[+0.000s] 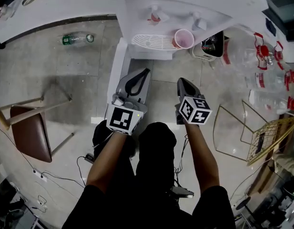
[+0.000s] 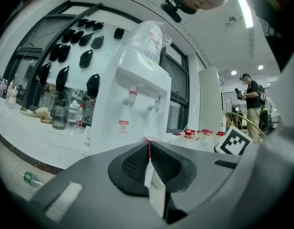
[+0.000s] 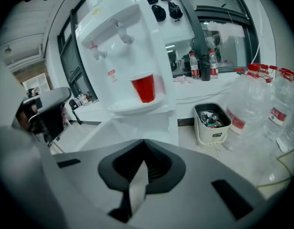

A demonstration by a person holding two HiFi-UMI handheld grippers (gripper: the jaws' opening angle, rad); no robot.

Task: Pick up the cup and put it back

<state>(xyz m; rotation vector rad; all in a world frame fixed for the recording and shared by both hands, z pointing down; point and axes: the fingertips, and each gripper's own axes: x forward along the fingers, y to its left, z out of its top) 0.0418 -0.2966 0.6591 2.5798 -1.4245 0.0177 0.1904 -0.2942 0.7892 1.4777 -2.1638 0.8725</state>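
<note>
1. Cup [image 1: 183,38]: red outside, pale inside. It stands upright on the right end of the drip tray [image 1: 147,41], upper centre of the head view. We log it again centre-left in the right gripper view [image 3: 144,87], below the taps. In the left gripper view only its rim [image 2: 150,138] shows above the jaw tips. Nothing touches it.
2. Water dispenser [image 1: 208,4]: white, with two taps, one red-tipped and one white. It sits at the top centre of the head view.
3. Left gripper [image 1: 146,72]: centre-left of the head view, pointing up the frame toward the drip tray and stopping short of it. In its own view [image 2: 148,144] we find the jaws together along a closed seam, with nothing between them.
4. Right gripper [image 1: 181,81]: centre of the head view, directly below the cup and apart from it. In its own view [image 3: 143,143] we find the jaws together and empty.
5. Marker cubes: one on each gripper near the wrist, left [image 1: 123,118] and right [image 1: 194,109].
6. Bin [image 1: 211,44]: just right of the dispenser. The right gripper view [image 3: 212,123] shows rubbish inside.
7. Water jugs [image 1: 261,66]: clear with red caps, grouped on the floor at the right edge.
8. Plastic bottle [image 1: 76,38]: green label, lying on its side on the floor, upper left.
9. Chair [image 1: 30,132]: brown seat, left edge.
10. Counter [image 1: 37,11]: white, across the upper left.
</note>
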